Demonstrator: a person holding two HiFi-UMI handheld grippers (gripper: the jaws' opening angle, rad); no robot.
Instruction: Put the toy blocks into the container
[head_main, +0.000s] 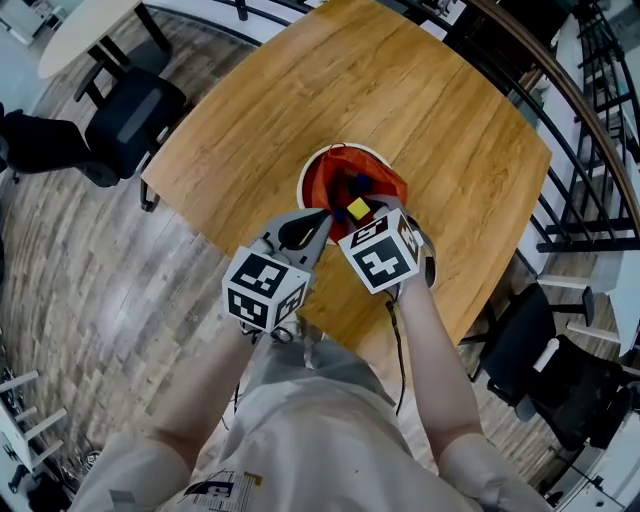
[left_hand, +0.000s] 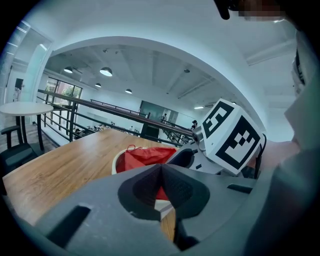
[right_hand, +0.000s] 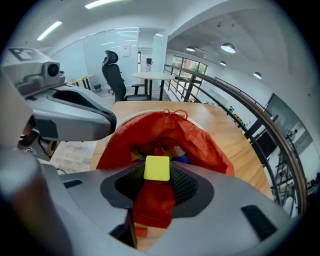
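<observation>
Claw right | half-open | pinching yellow block | over red bag

The right tool holds a yellow block over the red-lined container.

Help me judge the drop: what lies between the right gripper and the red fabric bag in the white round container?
A yellow square toy block, pinched by the right gripper above the mouth of the red fabric bag, as the right gripper view shows.

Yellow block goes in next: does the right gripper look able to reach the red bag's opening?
Likely yes: the right gripper holds the yellow block right over the open red bag, nothing between.
</observation>
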